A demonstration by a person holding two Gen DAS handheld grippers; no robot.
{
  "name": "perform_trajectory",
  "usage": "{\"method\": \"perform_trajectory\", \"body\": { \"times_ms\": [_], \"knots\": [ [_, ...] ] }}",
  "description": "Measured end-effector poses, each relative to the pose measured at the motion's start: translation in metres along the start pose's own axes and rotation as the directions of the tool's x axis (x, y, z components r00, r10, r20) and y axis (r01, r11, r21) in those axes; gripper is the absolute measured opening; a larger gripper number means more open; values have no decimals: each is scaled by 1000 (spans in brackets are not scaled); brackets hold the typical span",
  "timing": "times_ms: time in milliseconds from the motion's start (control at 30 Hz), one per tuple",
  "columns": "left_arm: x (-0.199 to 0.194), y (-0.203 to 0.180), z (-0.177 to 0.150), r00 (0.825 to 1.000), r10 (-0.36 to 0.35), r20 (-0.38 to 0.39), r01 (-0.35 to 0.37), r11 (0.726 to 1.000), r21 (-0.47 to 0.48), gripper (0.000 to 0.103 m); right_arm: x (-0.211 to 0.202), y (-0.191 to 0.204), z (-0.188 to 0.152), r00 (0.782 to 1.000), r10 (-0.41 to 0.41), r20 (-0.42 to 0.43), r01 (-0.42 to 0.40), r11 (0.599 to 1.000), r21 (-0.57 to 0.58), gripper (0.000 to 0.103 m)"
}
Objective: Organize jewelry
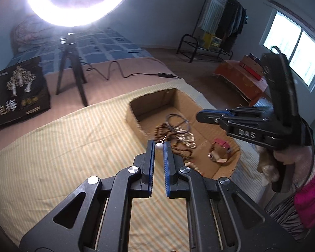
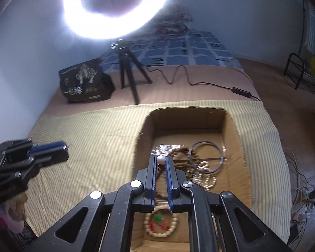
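Left tool [image 1: 159, 147] clamped on a white pearl earring [image 1: 158, 146], right tool [image 2: 160, 160] clamped on another pearl earring [image 2: 160, 159], both above the cardboard box [image 2: 231, 126] of jewelry

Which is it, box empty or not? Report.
Not empty: the box holds bead strings, a pearl necklace and bangles.

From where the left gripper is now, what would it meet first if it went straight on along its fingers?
Probably the brown bead strand in the cardboard box: the left gripper, shut on a pearl earring, points over the near wall. Depth is unclear.
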State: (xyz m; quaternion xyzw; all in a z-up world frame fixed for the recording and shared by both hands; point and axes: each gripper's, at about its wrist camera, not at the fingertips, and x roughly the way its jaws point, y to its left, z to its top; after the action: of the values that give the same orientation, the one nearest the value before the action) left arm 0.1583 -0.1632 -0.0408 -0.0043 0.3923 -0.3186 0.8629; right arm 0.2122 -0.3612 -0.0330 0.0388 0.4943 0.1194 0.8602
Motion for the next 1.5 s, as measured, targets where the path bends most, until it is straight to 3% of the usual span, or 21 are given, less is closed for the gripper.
{"method": "perform_trajectory", "body": {
  "times_ms": [400, 767, 867, 967, 1067, 1100, 1300, 1500],
  "knots": [
    [40, -35, 3, 999, -25, -44, 27, 999, 42, 6, 17, -41, 1, 998, -45, -37, 47, 997, 55, 6],
    [53, -49, 2, 998, -33, -60, 37, 997, 71, 6, 20, -43, 1, 998, -43, -42, 45, 997, 60, 8],
    [52, -51, 2, 998, -34, -58, 39, 996, 84, 6, 20, -43, 1, 998, -49, -37, 51, 997, 62, 25],
    [53, -52, 2, 997, -32, -66, 38, 996, 87, 8, 20, -43, 1, 998, -56, -35, 58, 996, 62, 30],
    [53, -53, 1, 997, -32, -66, 38, 995, 87, 28, 20, -42, 1, 997, -74, -32, 76, 995, 60, 45],
    [52, -53, 1, 998, -30, -62, 36, 995, 88, 30, 20, -42, 2, 997, -77, -31, 78, 995, 61, 50],
    [48, -51, 3, 998, -25, -53, 30, 996, 84, 30, 16, -36, 5, 996, -93, -15, 94, 994, 49, 61],
    [34, -48, 6, 1000, -20, -25, 21, 997, 72, 30, 2, -32, 6, 994, -106, 11, 106, 994, 41, 63]
  ]
}}
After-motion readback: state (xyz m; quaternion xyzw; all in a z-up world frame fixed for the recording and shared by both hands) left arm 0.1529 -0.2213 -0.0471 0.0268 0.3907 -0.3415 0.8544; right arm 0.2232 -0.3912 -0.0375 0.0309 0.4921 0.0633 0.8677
